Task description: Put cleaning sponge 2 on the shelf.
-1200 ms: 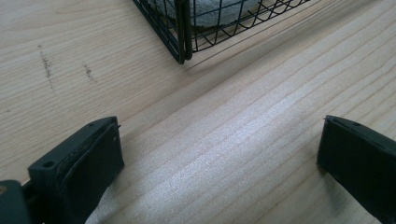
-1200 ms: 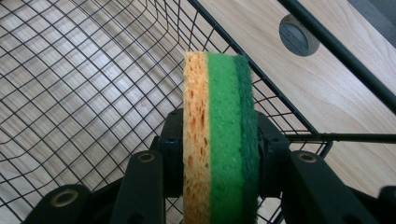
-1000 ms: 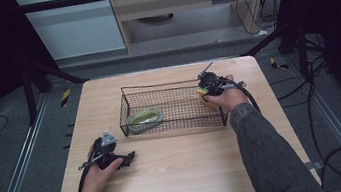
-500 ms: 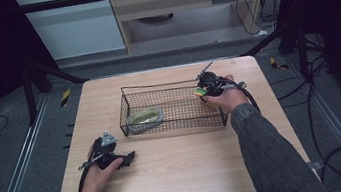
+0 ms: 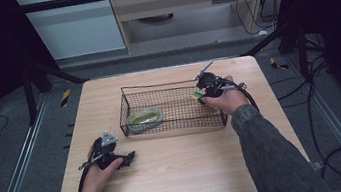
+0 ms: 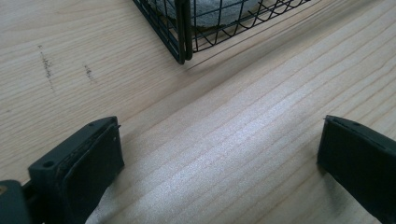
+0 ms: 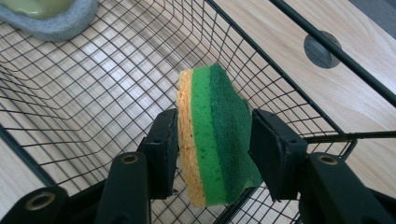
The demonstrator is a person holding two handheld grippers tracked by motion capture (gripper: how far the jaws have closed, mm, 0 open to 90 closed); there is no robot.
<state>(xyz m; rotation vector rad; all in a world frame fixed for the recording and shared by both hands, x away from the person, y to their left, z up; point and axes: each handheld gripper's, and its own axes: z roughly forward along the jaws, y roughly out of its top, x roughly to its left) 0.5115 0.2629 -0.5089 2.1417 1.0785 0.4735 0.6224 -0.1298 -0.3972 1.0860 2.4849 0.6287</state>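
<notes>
While I watch from the high view, my right gripper (image 5: pixel 202 93) hangs over the right end of the wire basket (image 5: pixel 174 121), a sponge (image 5: pixel 198 94) at its tip; my left gripper (image 5: pixel 126 159) rests on the table (image 5: pixel 189 174) near the basket's left corner. Through the left gripper view, its jaws stand wide apart over bare wood. Through the right gripper view, the jaws have just been opening, yet the pads still touch the green-and-yellow sponge (image 7: pixel 215 135) above the basket floor; a grey dish (image 7: pixel 46 18) lies at the far end.

one wire basket (image 5: pixel 173 110) sits on one wooden table (image 5: pixel 184 175), with one green-and-yellow sponge (image 7: pixel 215 135), one grey dish (image 5: pixel 145 118), and two hand-held grippers.
</notes>
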